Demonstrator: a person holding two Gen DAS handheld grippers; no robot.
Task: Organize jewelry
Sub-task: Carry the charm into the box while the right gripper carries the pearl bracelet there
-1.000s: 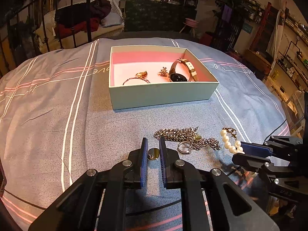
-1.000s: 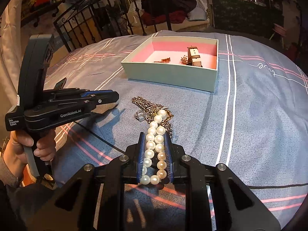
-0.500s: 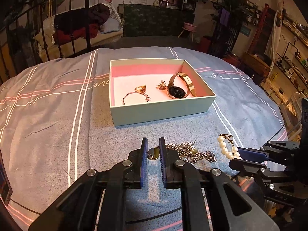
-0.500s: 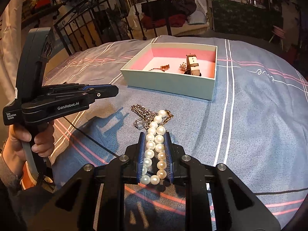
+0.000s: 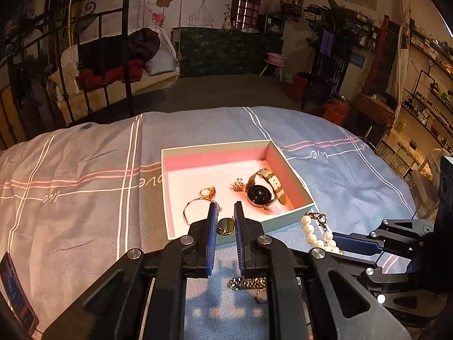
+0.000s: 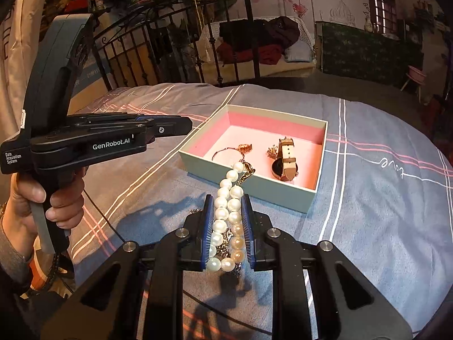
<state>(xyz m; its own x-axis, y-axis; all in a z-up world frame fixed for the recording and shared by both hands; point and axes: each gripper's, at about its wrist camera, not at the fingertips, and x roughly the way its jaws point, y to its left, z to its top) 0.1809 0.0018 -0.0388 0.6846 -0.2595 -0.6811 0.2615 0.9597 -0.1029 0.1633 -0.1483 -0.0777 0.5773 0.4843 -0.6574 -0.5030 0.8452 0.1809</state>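
Observation:
My left gripper (image 5: pixel 225 218) is shut on a small gold oval piece (image 5: pixel 225 226) and hangs over the near wall of the pale green box (image 5: pixel 215 145). The box has a pink inside that holds a gold bangle (image 5: pixel 198 206), a small gold brooch (image 5: pixel 237 184) and a watch (image 5: pixel 260 194). My right gripper (image 6: pixel 226 221) is shut on a doubled pearl bracelet (image 6: pixel 223 206). Its gold clasp (image 6: pixel 247 170) dangles in front of the box (image 6: pixel 254 182). From the left wrist view the pearls (image 5: pixel 310 231) stick up out of the right gripper (image 5: pixel 339 243). A hand holds the left gripper (image 6: pixel 184 126) at the left.
A silver chain (image 5: pixel 246 283) lies on the blue striped bedspread (image 5: pixel 85 198) under the left gripper. A phone (image 5: pixel 14 291) sits at the bedspread's left edge. A black cable (image 6: pixel 104 221) crosses the cloth. Black metal bed rails (image 6: pixel 226 42) and a cluttered room stand behind.
Both grippers have risen and moved toward the box with their pieces still held. The pearls have come up off the bedspread. The silver chain stays where it lay.

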